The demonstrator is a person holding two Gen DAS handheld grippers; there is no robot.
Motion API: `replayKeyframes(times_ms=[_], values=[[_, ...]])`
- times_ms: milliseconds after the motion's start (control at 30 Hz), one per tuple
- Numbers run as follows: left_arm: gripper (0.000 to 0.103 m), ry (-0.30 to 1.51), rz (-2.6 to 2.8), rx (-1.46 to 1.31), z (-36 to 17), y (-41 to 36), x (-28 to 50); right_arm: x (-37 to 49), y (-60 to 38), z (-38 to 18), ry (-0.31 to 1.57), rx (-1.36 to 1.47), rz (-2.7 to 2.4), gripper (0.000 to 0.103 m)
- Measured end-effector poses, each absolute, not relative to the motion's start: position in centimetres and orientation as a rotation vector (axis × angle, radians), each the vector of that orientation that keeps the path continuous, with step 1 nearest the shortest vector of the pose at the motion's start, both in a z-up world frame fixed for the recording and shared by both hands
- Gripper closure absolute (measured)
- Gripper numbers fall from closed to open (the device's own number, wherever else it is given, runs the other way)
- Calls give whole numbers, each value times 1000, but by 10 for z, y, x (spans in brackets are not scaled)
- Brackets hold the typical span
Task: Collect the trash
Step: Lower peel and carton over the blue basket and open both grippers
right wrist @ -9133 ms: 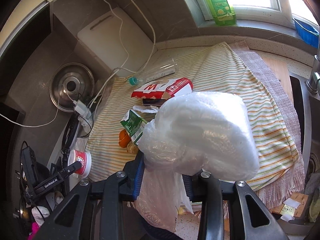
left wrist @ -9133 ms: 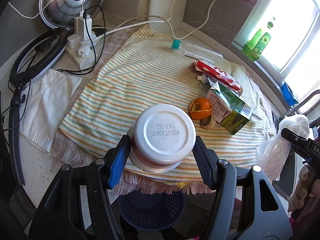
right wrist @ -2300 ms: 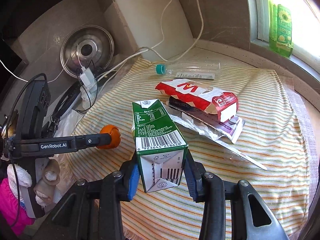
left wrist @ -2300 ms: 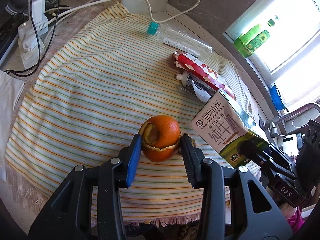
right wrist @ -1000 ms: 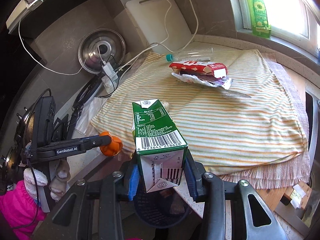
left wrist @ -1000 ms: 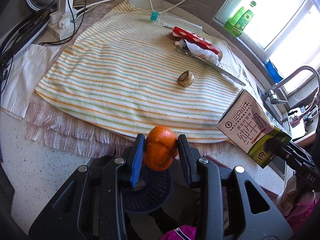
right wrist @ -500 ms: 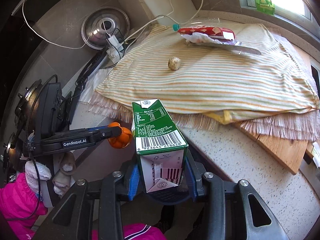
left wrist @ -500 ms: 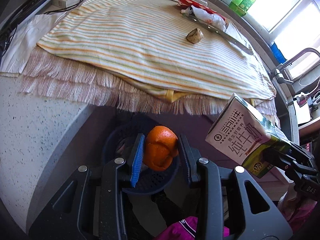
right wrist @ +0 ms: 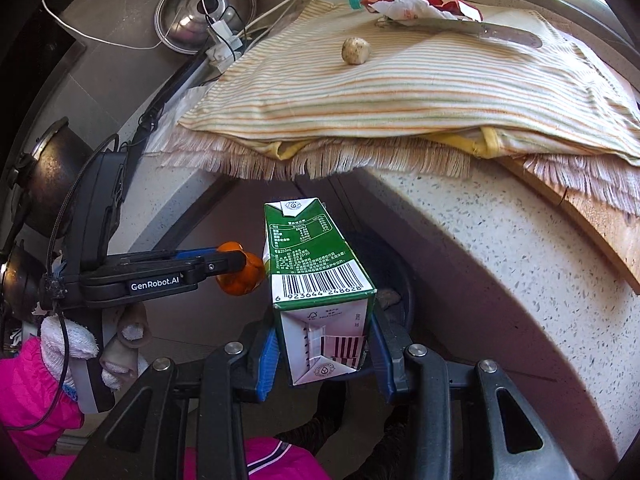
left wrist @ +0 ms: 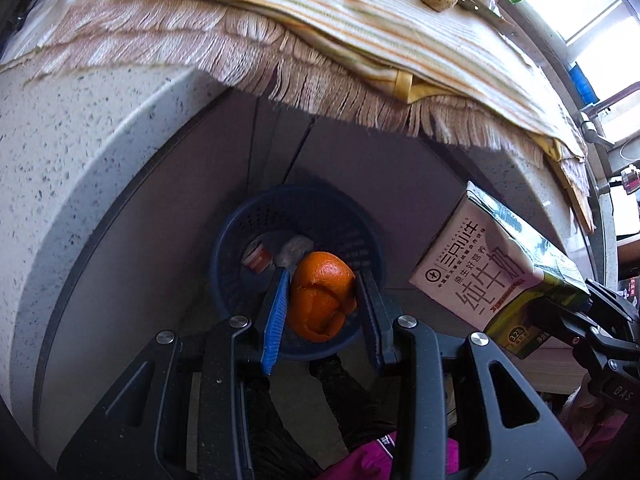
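My left gripper (left wrist: 322, 304) is shut on an orange peel (left wrist: 322, 300) and holds it over a dark blue mesh trash basket (left wrist: 236, 236) on the floor below the counter edge; a cup and a wad lie inside. My right gripper (right wrist: 324, 354) is shut on a green and white milk carton (right wrist: 316, 264), held above the basket's right side; the carton also shows in the left wrist view (left wrist: 492, 276). The left gripper with the peel (right wrist: 240, 268) shows to the carton's left.
On the striped cloth (right wrist: 400, 84) lie a small beige lump (right wrist: 355, 50), a knife (right wrist: 480, 30), a red and white wrapper (right wrist: 420, 4) and a bottle with a teal cap (right wrist: 354, 1). A speckled counter edge (right wrist: 500, 248) overhangs the basket. A pot lid (right wrist: 204, 16) and cables stand behind.
Both grippers have dropped lower below the counter edge, closer to the basket. The peel and the carton stay gripped.
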State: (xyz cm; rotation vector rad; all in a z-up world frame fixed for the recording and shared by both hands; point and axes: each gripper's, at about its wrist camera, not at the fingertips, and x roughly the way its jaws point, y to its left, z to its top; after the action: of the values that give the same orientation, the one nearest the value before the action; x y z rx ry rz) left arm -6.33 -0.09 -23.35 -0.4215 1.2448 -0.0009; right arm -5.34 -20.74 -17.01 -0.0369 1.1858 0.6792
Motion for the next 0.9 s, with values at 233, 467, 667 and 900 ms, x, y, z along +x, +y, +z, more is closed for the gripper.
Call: replayKeyframes(times_ms=[233,467,667,900], values=[[69,1289,20,-424,-257,-2,-66,-53,-198,-196,1228,-72,664,62],[69,1313,34,-418,-271,-5,-58,-48,-192,-217,1253,-100,636,62],[69,1333,52,-402,-285,-6,-55,-43,-183,-233,1275,-107,623,62],[68,1345,81,-349,-292,-10,-53,-41,-177,-245,1275,-139,623,59]])
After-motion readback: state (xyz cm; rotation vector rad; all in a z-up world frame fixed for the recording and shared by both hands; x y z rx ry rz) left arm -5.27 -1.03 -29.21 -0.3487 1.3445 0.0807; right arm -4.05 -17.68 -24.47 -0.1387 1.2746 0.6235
